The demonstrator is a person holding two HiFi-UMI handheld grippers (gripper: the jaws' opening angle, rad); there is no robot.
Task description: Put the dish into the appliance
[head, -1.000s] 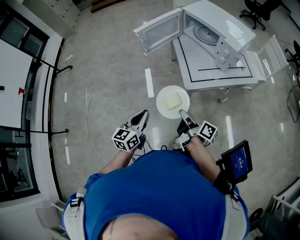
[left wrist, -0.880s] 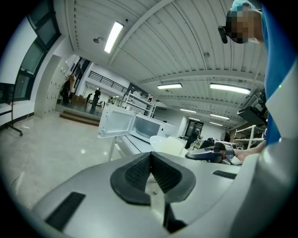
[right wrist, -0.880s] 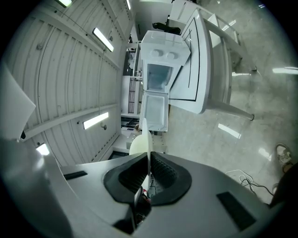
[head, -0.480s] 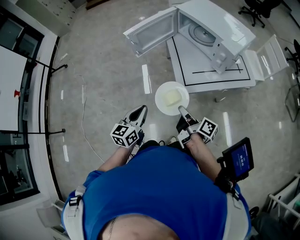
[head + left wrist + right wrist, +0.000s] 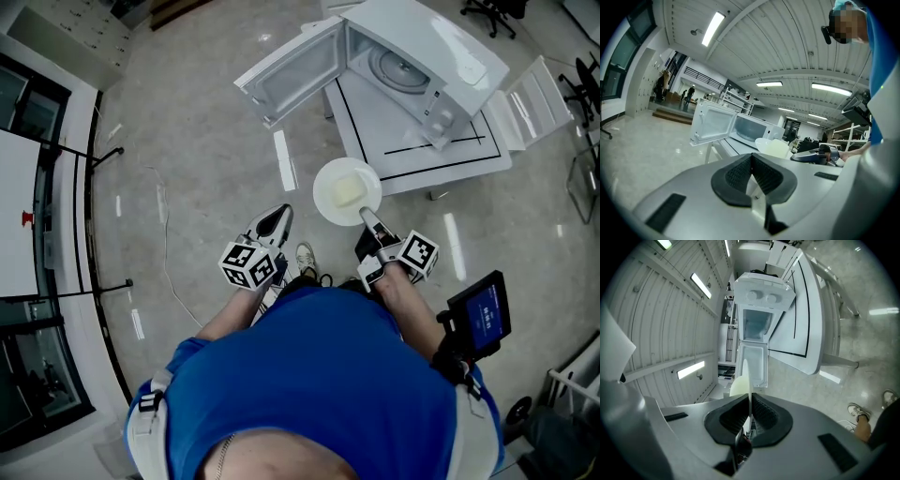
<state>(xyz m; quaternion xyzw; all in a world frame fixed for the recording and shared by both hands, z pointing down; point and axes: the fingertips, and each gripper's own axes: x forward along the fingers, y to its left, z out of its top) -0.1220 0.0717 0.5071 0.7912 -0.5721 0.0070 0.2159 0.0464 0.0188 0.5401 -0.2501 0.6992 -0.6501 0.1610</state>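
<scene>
A round white dish [image 5: 346,190] carrying a pale yellow block is held out in front of me by its near rim, my right gripper [image 5: 367,221] shut on it. In the right gripper view the dish [image 5: 747,380] shows edge-on between the closed pads. Ahead stands the white microwave [image 5: 417,58] on a white table [image 5: 412,136], its door [image 5: 286,70] swung wide to the left and its glass turntable visible inside. My left gripper [image 5: 274,225] hangs to the left of the dish, shut with nothing in it; its view shows the microwave [image 5: 754,129] and the dish [image 5: 771,146] beyond the closed pads.
A white chair [image 5: 539,94] stands to the right of the table. Black office chairs [image 5: 487,14] sit at the far right. A thin cable [image 5: 164,234] trails across the polished floor on the left, beside a glass wall [image 5: 37,234]. A tablet [image 5: 478,314] is strapped to my right forearm.
The dish and both grippers have come closer to the table and the open microwave as I step forward. Both grips look unchanged.
</scene>
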